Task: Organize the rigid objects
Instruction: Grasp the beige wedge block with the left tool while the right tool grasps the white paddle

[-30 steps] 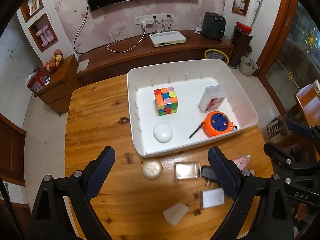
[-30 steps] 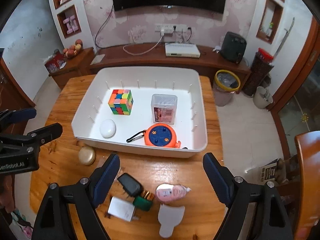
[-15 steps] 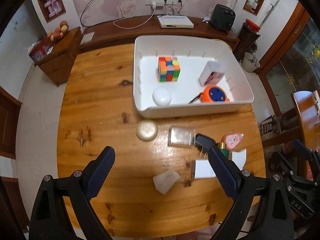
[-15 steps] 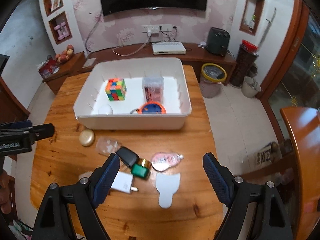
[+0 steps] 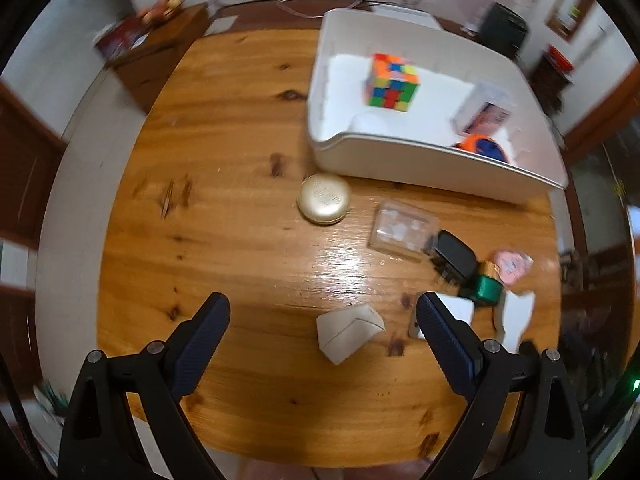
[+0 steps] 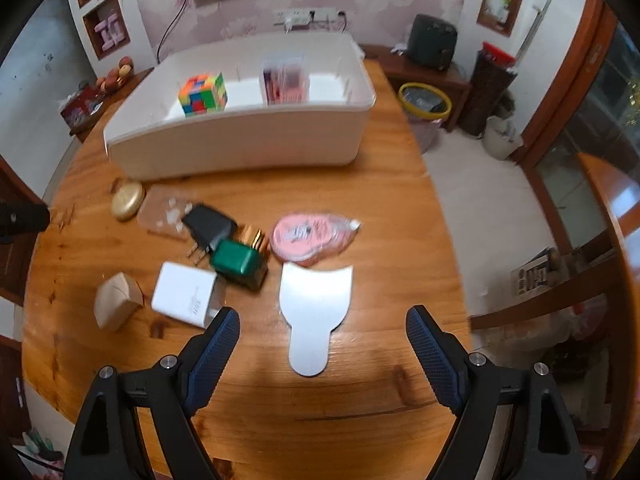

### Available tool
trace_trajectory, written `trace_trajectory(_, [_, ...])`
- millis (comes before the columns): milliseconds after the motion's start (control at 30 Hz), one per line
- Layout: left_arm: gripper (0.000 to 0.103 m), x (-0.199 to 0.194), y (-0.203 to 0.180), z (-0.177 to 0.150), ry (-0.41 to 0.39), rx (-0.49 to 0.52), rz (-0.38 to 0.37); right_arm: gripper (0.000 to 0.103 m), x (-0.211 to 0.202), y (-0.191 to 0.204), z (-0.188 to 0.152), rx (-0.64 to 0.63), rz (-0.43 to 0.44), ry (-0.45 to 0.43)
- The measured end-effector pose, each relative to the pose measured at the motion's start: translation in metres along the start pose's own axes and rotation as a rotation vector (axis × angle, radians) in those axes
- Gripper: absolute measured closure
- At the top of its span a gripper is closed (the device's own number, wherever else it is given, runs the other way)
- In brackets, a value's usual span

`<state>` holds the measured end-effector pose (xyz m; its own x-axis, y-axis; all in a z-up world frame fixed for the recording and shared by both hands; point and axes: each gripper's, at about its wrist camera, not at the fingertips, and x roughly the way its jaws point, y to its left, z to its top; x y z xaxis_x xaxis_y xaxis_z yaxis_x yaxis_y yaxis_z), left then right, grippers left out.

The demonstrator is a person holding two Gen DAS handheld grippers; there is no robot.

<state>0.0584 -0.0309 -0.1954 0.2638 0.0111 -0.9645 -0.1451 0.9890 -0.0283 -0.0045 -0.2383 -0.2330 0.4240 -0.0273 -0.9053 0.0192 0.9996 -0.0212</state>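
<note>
Left wrist view: left gripper jaws apart, empty, above beige wedge near table's front edge; white bin at far right corner. Right wrist view: right gripper spread, empty, over flat white paddle near front edge. Risks: thin paddle slipping from pads; crowded charger getting knocked.

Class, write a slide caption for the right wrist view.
Open right tool above a white paddle; cube in the bin.
</note>
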Motion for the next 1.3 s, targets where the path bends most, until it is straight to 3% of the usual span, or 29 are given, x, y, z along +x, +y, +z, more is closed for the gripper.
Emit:
trace_trajectory(200, [0.008,0.038,0.013,-0.009,0.087,-0.183,-0.004,0.017,0.033,-0.006,-0.002,0.014,0.048,0.053])
trace_trajectory(500, [0.008,0.074,0.01,-0.015,0.167,-0.35,-0.008,0.018,0.059,-0.01,-0.004,-0.015,0.038,0.077])
trace_trajectory(600, [0.008,0.085,0.008,-0.022,0.21,-0.394,-0.013,0.026,0.064,-0.01,-0.003,-0.016,0.04,0.085])
trace_trajectory(800, [0.008,0.104,0.01,-0.036,0.292,-0.486,-0.007,0.03,0.066,-0.005,-0.001,-0.04,0.043,0.088])
trace_trajectory(1200, [0.009,0.115,0.033,-0.05,0.321,-0.628,-0.008,0.043,0.067,-0.003,0.003,-0.052,0.04,0.079])
trace_trajectory(1300, [0.016,0.115,0.037,-0.055,0.32,-0.653,-0.004,0.045,0.066,-0.002,0.006,-0.049,0.041,0.079])
